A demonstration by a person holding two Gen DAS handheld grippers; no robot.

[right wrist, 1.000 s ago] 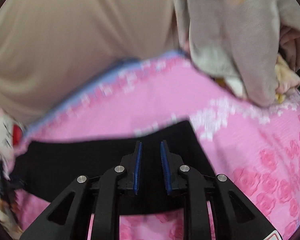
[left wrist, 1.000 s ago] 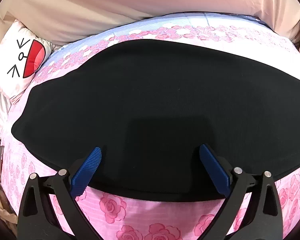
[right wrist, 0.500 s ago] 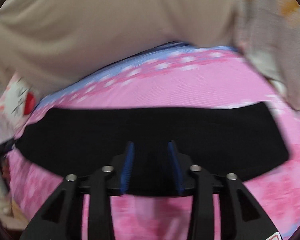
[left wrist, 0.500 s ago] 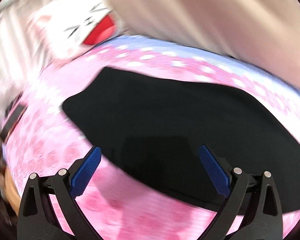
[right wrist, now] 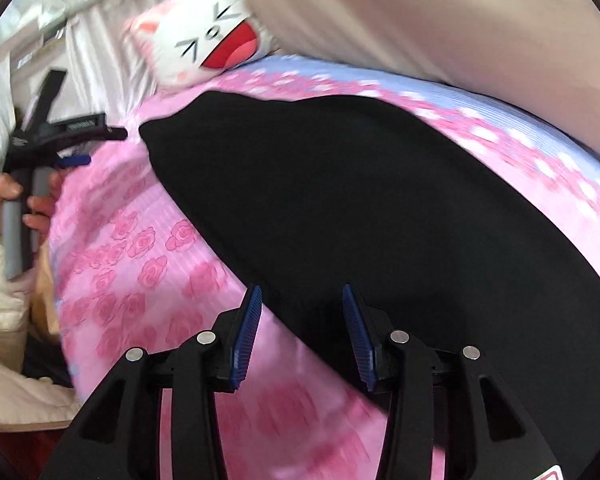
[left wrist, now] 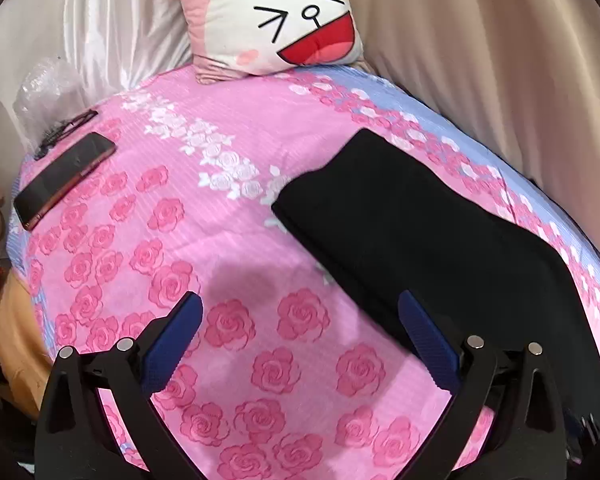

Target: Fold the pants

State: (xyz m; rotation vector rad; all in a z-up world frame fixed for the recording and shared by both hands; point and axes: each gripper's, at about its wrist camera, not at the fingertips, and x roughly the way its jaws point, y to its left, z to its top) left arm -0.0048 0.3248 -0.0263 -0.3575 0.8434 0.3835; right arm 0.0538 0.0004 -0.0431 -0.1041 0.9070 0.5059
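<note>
Right hand-held gripper (right wrist: pixel 300 332) sits over the near edge of the black pants (right wrist: pixel 380 208), nearer to them than the left one.

Its blue pads stand partly apart, having just been opening, and they clamp nothing; the cloth's edge runs under the gap. In this view the pants lie flat on the rose-print bed (right wrist: pixel 140 256) as one long dark strip, their long axis running from about ten o'clock, near the cartoon pillow (right wrist: pixel 208 40), down to four o'clock. The left hand-held gripper (left wrist: pixel 300 344) has its pads wide apart and empty, hovering above bare sheet with the pants (left wrist: pixel 420 232) off at two o'clock; a phone (left wrist: pixel 60 180) lies far out at ten. Both grippers tip steeply down towards the bed, so the strip's end by the pillow looks the likely next grasp.
</note>
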